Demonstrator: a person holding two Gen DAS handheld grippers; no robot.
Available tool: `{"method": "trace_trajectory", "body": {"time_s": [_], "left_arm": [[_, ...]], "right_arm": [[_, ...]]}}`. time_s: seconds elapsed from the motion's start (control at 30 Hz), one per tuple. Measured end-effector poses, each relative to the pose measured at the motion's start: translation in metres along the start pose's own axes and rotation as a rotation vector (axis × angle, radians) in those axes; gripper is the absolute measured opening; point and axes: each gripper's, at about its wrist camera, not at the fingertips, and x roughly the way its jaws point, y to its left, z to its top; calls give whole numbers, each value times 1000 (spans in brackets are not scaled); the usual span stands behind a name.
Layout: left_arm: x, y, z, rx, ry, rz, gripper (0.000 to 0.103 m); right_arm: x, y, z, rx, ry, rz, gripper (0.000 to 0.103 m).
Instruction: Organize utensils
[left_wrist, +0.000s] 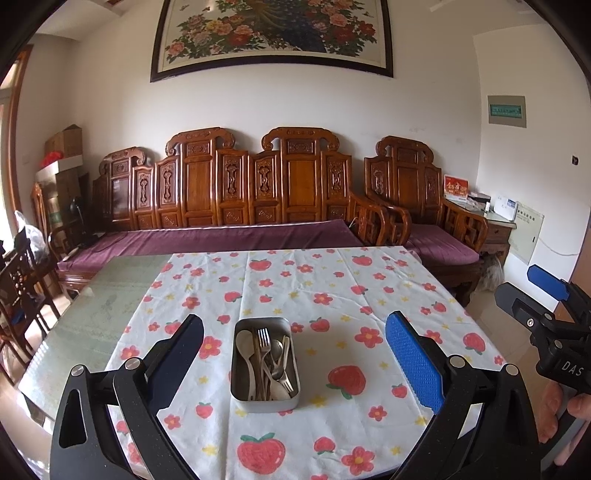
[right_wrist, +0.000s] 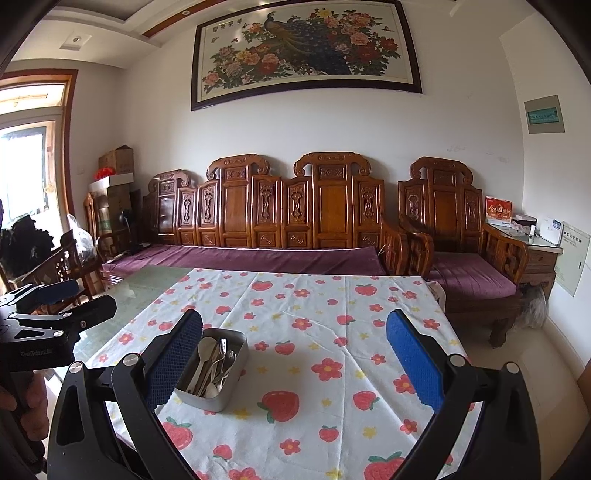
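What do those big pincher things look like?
Both are black metal claws with silver bolts. Each finger wears a bumpy blue pad. The right gripper has white letters "DAS" on it; the left gripper has small grey writing. Bare hands hold them.

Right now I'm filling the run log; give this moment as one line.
left gripper: open, empty | right gripper: open, empty | utensils: all in metal tin | tin: on tablecloth, untouched

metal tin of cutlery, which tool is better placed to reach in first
Left, probably. The rectangular metal tin of forks and spoons sits centred between the open left tool; in the right view it lies off towards the open right tool's left finger.
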Motion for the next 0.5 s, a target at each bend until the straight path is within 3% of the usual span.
{"method": "trace_trajectory", "body": {"time_s": [0.5], "left_arm": [[0, 4, -1, -4, -5, 1, 95]], "right_arm": [[1, 0, -1, 5, 2, -1, 100]]}}
